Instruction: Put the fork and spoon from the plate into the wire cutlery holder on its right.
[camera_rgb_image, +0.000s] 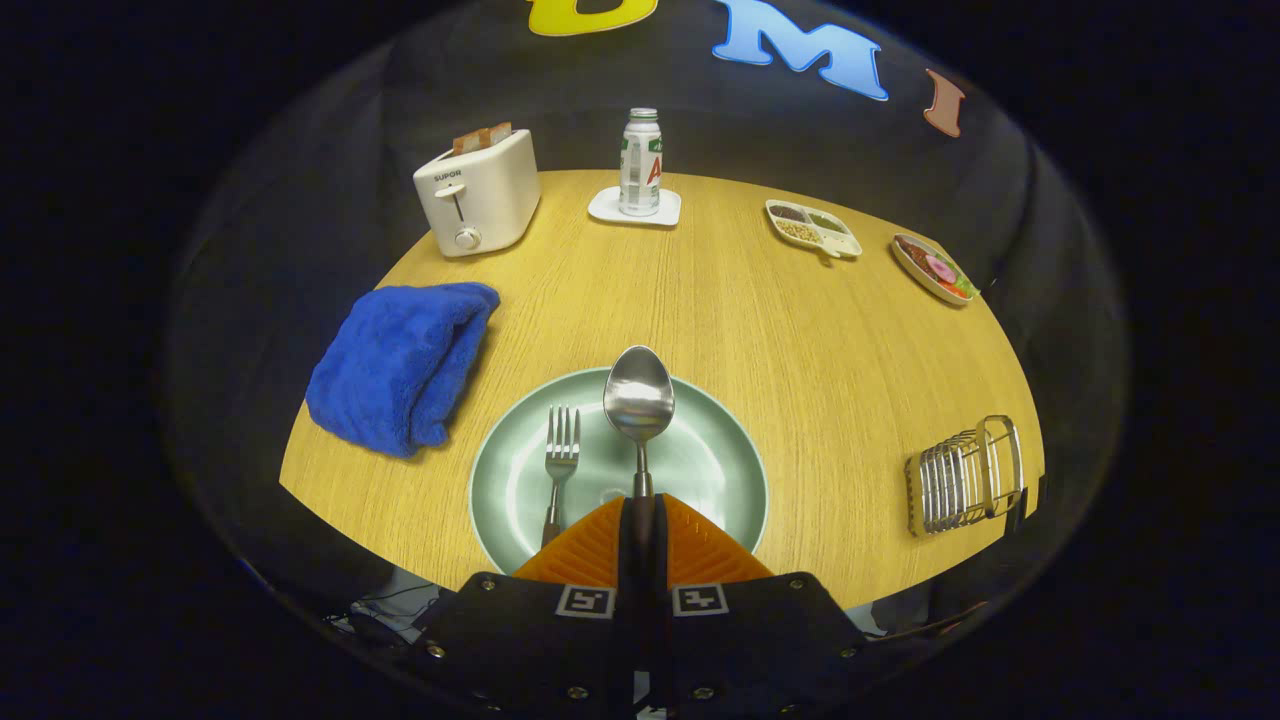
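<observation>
1. The gripper (640, 505), at the bottom centre of the frame, has its two fingers pressed together on the handle of the spoon (639, 395). The spoon's bowl sticks out ahead of the fingertips, over the far part of the plate (725, 450); it looks lifted clear, though I cannot tell for certain.
2. Just left of the fingers, the fork (560, 460) lies on the plate, tines pointing away, its handle running down beside the left finger. It appears untouched.
3. The wire cutlery holder (965, 478) stands at the lower right of the frame, well apart from the plate, near the table's edge. No cutlery is visible in it.
4. My judgement: the task is at an early stage. The spoon is gripped but not delivered; carrying it right to the holder, then fetching the fork, remains.
5. Further out: a blue towel (400, 365) at centre left, a toaster (478, 192) at upper left, a bottle (640, 163) at top centre.
</observation>
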